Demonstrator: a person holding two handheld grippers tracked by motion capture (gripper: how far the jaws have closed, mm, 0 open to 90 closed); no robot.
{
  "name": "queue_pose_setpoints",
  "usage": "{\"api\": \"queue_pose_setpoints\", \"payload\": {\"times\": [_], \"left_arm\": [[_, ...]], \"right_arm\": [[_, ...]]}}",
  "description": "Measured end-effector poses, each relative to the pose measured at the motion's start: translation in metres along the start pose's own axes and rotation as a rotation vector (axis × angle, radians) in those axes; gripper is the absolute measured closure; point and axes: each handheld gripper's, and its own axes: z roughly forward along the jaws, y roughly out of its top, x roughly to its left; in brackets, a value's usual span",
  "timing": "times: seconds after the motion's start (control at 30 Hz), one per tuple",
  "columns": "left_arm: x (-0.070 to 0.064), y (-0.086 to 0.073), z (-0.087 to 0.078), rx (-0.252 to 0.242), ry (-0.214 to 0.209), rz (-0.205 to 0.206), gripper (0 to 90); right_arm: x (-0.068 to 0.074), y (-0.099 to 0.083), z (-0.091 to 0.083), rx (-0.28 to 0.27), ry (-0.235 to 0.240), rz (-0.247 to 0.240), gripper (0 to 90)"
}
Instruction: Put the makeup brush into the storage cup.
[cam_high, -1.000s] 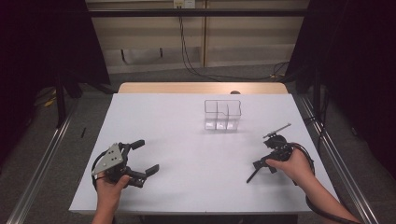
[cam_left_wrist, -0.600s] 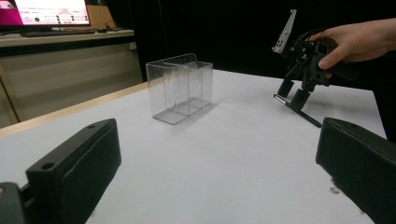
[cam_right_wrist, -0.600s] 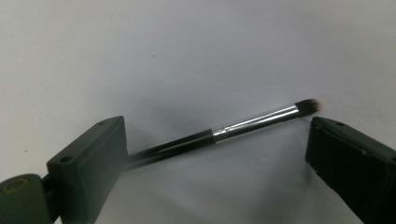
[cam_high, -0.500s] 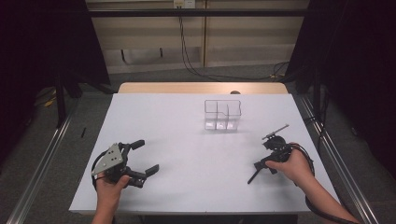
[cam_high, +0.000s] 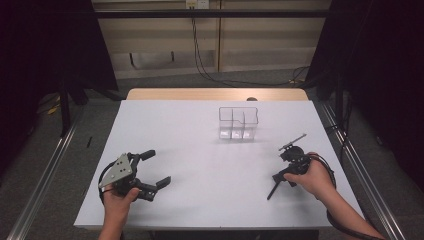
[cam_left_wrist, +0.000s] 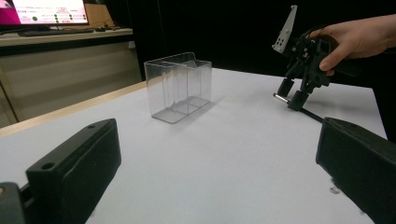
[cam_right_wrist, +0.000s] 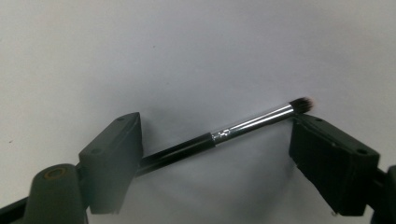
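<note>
A thin black makeup brush (cam_right_wrist: 252, 123) with a silver ferrule and dark bristles lies flat on the white table (cam_high: 210, 165). My right gripper (cam_right_wrist: 217, 129) is open and points down over it, one jaw on each side of the brush, whose handle passes under the left jaw. In the high view this gripper (cam_high: 291, 162) is at the right, with the brush handle (cam_high: 272, 190) sticking out toward the near edge. My left gripper (cam_high: 156, 168) rests open at the near left with nothing between its jaws. It faces a clear plastic divided box (cam_left_wrist: 178, 86).
The clear box (cam_high: 238, 122) stands at mid-table toward the far side, with nothing in its compartments. A wooden strip (cam_high: 215, 94) runs along the far table edge. Metal rails (cam_high: 45, 175) flank the table. The other hand's gripper (cam_left_wrist: 290, 95) and the brush (cam_left_wrist: 308, 112) lie ahead on the right.
My right gripper has shifted very slightly to the left over the brush. The left gripper and the box have not moved.
</note>
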Motion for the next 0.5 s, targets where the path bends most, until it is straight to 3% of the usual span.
{"api": "queue_pose_setpoints", "payload": {"times": [0.27,0.43,0.5], "left_arm": [[-0.0003,0.0000,0.0005,0.004,-0.002,0.004,0.0],[0.0003,-0.0003,0.0006,0.006,-0.001,0.006,0.0],[0.0003,-0.0003,0.0009,0.006,-0.002,0.005,0.0]], "right_arm": [[0.0021,0.0012,-0.0021,0.001,0.003,-0.003,29.9],[0.0021,0.0031,-0.0024,0.011,0.008,-0.013,30.9],[0.0027,0.0038,-0.0032,0.000,0.009,-0.021,39.4]]}}
